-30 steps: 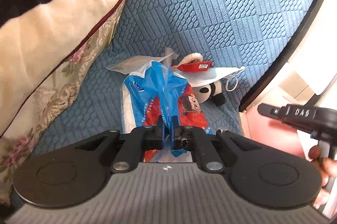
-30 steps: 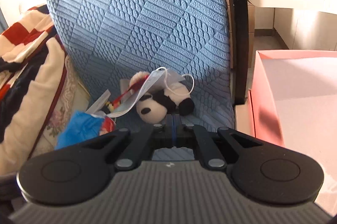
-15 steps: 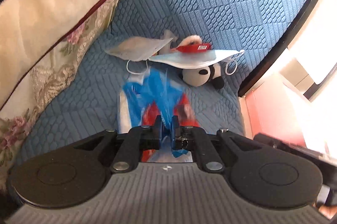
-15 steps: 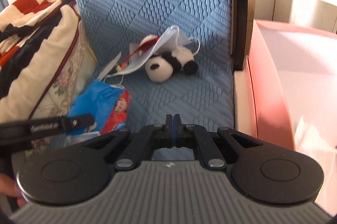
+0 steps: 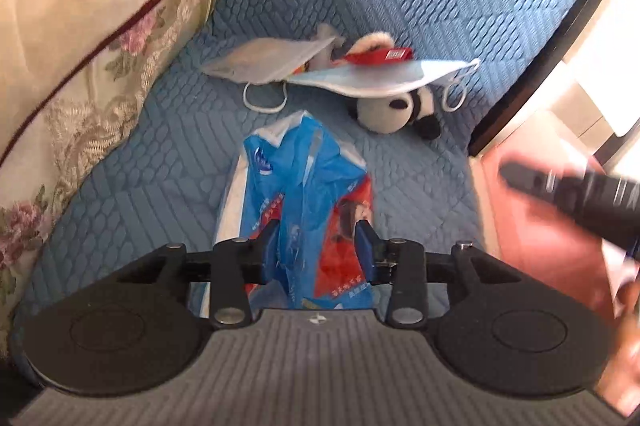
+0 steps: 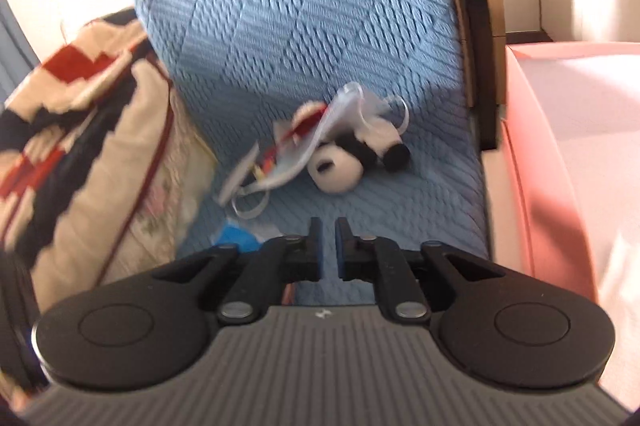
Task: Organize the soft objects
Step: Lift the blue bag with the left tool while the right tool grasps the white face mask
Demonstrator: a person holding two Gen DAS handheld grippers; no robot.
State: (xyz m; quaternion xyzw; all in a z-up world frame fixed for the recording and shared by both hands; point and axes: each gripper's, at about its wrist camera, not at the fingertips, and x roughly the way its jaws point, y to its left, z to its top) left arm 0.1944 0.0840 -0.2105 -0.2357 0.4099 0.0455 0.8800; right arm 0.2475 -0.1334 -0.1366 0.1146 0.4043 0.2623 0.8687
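My left gripper [image 5: 316, 250] stands wide open around the blue bag [image 5: 304, 202] at the sofa seat's [image 5: 168, 162] front edge; I'd lift clear without snagging it. My right gripper [image 6: 328, 246] (barely parted, empty) should approach the panda [image 6: 344, 162] squarely.

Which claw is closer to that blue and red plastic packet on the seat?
Left. The left claw sits open right over the packet, which lies between its fingers. The right claw hangs off to the side, with only a blue corner of the packet at its left.
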